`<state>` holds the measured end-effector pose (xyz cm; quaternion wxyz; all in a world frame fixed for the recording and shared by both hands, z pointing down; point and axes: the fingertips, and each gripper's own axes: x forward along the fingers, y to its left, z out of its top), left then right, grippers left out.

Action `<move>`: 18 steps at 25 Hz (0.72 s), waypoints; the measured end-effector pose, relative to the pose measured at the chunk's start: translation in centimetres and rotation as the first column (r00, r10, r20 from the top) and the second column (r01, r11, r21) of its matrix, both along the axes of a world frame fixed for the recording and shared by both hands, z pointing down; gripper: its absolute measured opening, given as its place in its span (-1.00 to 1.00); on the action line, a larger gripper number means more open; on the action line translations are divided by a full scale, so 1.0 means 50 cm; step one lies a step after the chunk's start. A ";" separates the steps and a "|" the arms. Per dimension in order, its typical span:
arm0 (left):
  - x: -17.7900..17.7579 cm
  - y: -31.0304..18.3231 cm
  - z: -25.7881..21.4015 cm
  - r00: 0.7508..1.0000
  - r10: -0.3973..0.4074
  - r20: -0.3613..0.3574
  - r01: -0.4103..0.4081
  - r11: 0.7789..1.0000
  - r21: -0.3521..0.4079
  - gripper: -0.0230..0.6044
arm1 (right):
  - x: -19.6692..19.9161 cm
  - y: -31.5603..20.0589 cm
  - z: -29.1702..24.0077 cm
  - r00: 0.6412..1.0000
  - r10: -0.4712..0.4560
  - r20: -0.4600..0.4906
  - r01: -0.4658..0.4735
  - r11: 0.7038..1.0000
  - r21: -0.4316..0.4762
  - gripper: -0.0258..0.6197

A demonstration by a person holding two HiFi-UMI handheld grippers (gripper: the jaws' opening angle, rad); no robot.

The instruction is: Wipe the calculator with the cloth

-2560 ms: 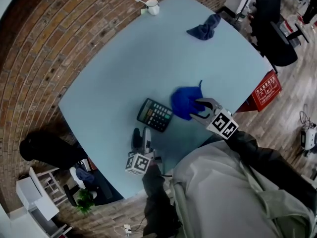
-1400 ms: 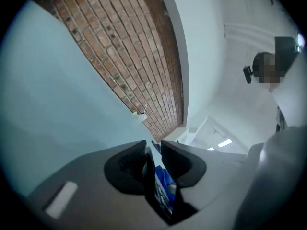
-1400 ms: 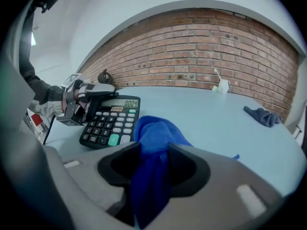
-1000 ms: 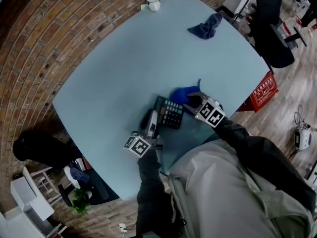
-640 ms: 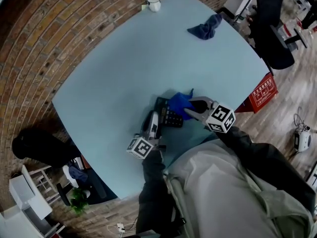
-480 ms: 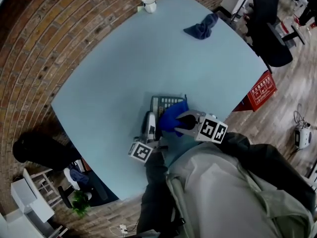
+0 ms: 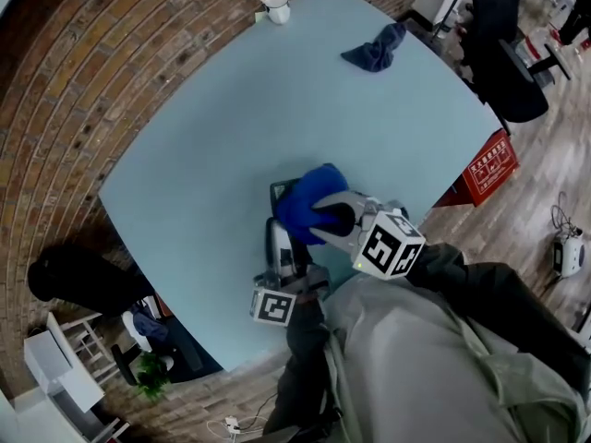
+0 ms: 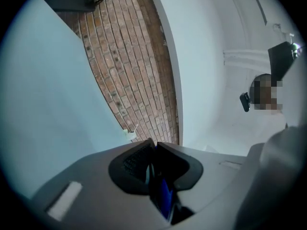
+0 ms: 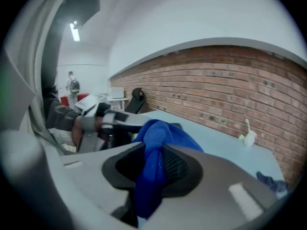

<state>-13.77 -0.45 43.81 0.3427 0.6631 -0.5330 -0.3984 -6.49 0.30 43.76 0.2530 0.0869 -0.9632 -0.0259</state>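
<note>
The calculator (image 7: 275, 190) is toward the near side of the pale blue table (image 7: 203, 127). It is mostly covered by the blue cloth (image 7: 305, 206), and only its dark far-left corner shows. The left gripper (image 8: 154, 146), jaws almost together, pinches a thin dark edge that looks to be the calculator's near side. The right gripper (image 9: 154, 150) clamps the bunched cloth from the right. A white mug (image 7: 276, 8) and a dark blue rag (image 7: 374, 52) lie at the far edge.
</note>
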 end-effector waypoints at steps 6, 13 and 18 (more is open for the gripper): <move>-0.075 0.018 -0.075 0.971 -0.113 -0.209 0.135 0.987 0.091 -0.78 | 0.034 0.105 -0.033 0.994 -0.102 -0.034 0.105 0.984 0.144 -0.61; -0.058 -0.001 -0.139 0.953 -0.058 -0.296 0.117 0.976 0.186 -0.78 | 0.041 0.080 -0.052 0.999 -0.039 -0.007 0.039 0.960 0.277 -0.61; -0.054 0.010 -0.143 0.924 -0.041 -0.379 0.127 0.970 0.207 -0.80 | 0.045 0.079 -0.082 0.998 -0.023 0.062 0.000 0.937 0.350 -0.61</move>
